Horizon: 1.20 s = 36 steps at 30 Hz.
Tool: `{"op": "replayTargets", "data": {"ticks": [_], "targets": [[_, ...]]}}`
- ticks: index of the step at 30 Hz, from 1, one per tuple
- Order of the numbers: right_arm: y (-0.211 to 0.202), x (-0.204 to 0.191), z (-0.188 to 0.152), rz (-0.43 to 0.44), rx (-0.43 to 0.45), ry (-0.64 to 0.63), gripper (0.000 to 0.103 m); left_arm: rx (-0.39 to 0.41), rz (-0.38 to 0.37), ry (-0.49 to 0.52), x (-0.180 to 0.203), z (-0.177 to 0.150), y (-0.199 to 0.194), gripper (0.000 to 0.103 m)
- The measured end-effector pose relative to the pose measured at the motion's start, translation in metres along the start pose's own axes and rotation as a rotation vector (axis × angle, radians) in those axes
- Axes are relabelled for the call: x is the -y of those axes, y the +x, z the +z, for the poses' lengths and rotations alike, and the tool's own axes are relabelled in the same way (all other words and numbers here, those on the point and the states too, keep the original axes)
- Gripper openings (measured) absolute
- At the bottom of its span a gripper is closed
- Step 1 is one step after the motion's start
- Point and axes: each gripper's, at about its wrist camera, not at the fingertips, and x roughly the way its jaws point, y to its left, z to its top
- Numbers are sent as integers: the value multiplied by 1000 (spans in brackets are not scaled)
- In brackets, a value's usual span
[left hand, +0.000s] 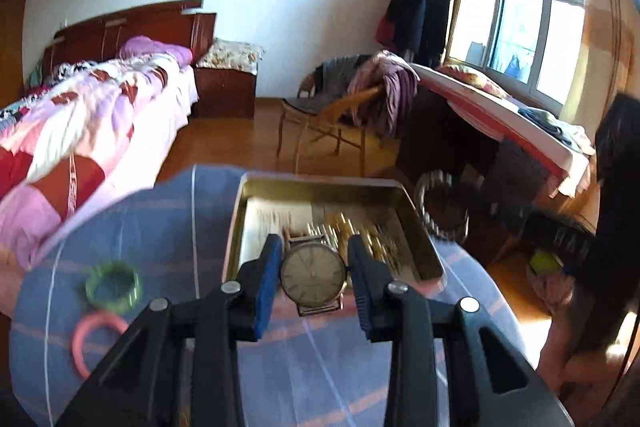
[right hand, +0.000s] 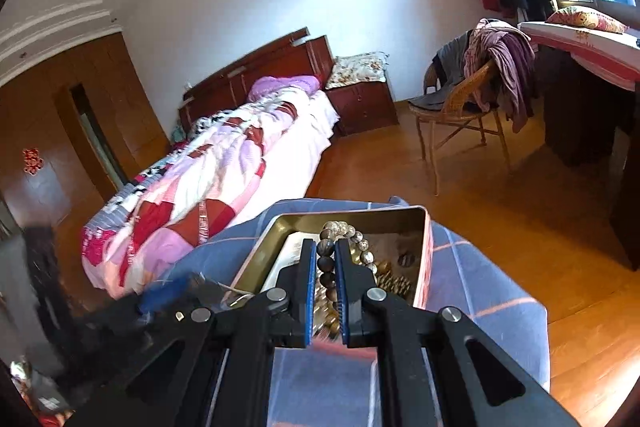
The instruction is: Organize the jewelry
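Left gripper (left hand: 313, 277): fingers pinch a wristwatch (left hand: 313, 279) by the sides of its round case, held above the near edge of the tin (left hand: 416, 215).
Right gripper (right hand: 322, 287): fingers nearly pressed together, pinching a strand of a beaded bracelet (right hand: 325, 259) over the tin (right hand: 420, 217).
Tin: open and metal, on a blue checked cloth (left hand: 168, 227); holds a paper, gold-coloured beads and chain.
Left wrist view only: green bangle (left hand: 114, 286) and pink bangle (left hand: 96, 341) on the cloth, left of the tin; a blurred ring of beads (left hand: 440, 205) at the tin's far right corner.
Right wrist view only: brown and pale marbled beads looped inside the tin; left gripper's blurred fingers (right hand: 168, 293) near left.
Both views: bed, wicker chair with clothes, window.
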Motion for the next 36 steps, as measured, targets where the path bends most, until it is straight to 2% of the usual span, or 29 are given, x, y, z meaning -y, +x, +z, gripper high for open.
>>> {"op": "replayTargets", "data": {"ticks": [7, 12, 13, 14, 15, 16, 18, 22, 26, 29, 32, 36], "targets": [[57, 15, -6, -27, -94, 32, 9, -69, 43, -16, -6, 11, 63, 35], [77, 22, -19, 35, -138, 60, 9, -124, 58, -12, -7, 3, 87, 36], [76, 23, -21, 43, -136, 72, 11, -125, 55, -14, -8, 2, 88, 39], [76, 26, -22, 47, -140, 86, 13, -124, 57, -12, -7, 2, 88, 46], [75, 28, -22, 50, -149, 102, 16, -122, 61, -7, -7, 2, 87, 70], [72, 31, -22, 57, -144, 116, 19, -114, 80, -8, -7, 3, 85, 85], [62, 33, -21, 63, -121, 122, 25, -70, 96, -21, -10, 5, 75, 99], [38, 35, -21, 25, -65, 142, 47, -52, 93, -31, -13, 7, 58, 100], [26, 29, -32, 6, -94, 156, 48, -83, 162, 13, -10, -5, 44, 100], [17, 21, -42, 4, -104, 148, 48, -79, 207, 5, -12, -19, 27, 101], [13, 5, -56, -2, -122, 129, 48, -108, 231, -8, -16, -30, 18, 101], [2, -8, -65, 8, -137, 131, 48, -124, 288, 14, -14, -39, 1, 101]]}}
